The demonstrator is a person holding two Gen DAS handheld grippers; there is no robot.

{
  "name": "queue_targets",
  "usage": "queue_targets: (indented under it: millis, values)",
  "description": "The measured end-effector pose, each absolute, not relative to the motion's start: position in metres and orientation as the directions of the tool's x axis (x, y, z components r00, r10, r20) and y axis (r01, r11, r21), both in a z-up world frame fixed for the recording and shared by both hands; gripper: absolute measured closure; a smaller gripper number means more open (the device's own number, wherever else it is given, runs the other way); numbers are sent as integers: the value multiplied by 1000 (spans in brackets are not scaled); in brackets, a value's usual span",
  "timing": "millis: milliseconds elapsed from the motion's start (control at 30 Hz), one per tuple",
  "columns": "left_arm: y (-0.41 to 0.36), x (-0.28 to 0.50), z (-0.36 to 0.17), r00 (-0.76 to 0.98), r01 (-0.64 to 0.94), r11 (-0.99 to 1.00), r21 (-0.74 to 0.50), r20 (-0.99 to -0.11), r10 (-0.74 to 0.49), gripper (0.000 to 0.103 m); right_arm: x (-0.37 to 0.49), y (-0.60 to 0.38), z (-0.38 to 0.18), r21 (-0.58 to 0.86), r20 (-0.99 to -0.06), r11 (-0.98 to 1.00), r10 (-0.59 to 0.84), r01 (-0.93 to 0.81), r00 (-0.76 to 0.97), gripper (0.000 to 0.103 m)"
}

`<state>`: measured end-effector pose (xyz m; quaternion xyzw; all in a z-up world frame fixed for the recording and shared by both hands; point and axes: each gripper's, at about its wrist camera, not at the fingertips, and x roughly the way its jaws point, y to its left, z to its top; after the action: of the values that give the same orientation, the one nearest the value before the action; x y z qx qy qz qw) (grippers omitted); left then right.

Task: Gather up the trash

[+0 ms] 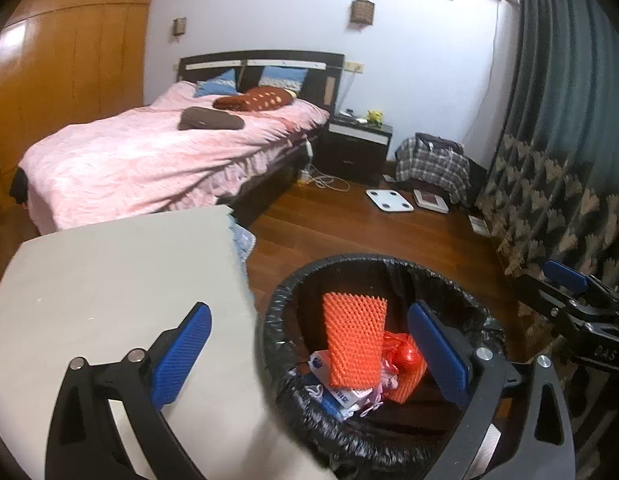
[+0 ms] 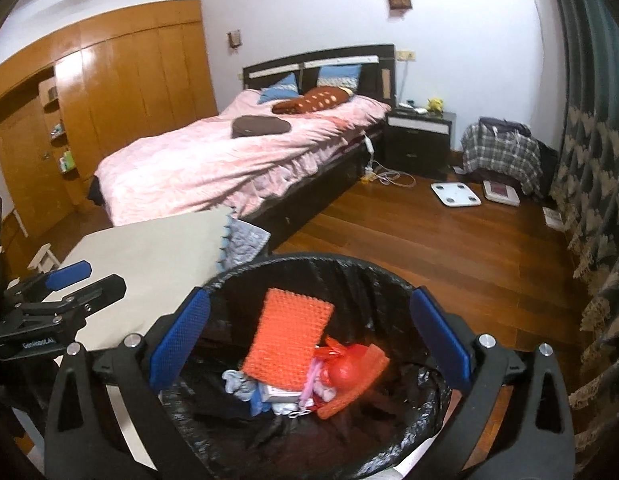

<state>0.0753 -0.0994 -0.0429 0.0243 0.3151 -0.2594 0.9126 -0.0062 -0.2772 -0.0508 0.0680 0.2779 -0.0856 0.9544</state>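
Note:
A round bin with a black liner (image 1: 285, 292) (image 2: 373, 268) stands on the wood floor beside a beige table (image 1: 109, 272) (image 2: 157, 248). Inside lie an orange foam net sleeve (image 1: 353, 340) (image 2: 287, 340), a red plastic bag (image 1: 405, 354) (image 2: 345, 368) and crumpled paper scraps (image 1: 349, 396) (image 2: 245, 384). My left gripper (image 1: 309, 356) is open and empty, one finger over the table, the other over the bin; it also shows in the right wrist view (image 2: 81, 280). My right gripper (image 2: 309, 344) is open and empty above the bin; it also shows in the left wrist view (image 1: 565, 280).
A bed with a pink cover (image 1: 157, 152) (image 2: 229, 160) stands behind the table. A dark nightstand (image 1: 357, 144), a plaid bag (image 1: 433, 164), two floor scales (image 1: 389, 200) (image 1: 431, 200), cables (image 1: 325, 182) and patterned curtains (image 1: 549, 200) line the far side. Wooden wardrobes (image 2: 129, 92) stand left.

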Motion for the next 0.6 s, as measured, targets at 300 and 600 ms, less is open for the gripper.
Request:
queue_targets:
  millis: [300, 600]
  values:
    - [-73, 41, -8, 727, 453, 886, -98, -535, -431, 6, -26, -245, -15, 73, -523, 988, -78, 135, 849, 5]
    - [-59, 17, 10, 761, 442, 895, -60, -504, -409, 6, -39, -227, 3, 79, -511, 991, -54, 110, 858, 5]
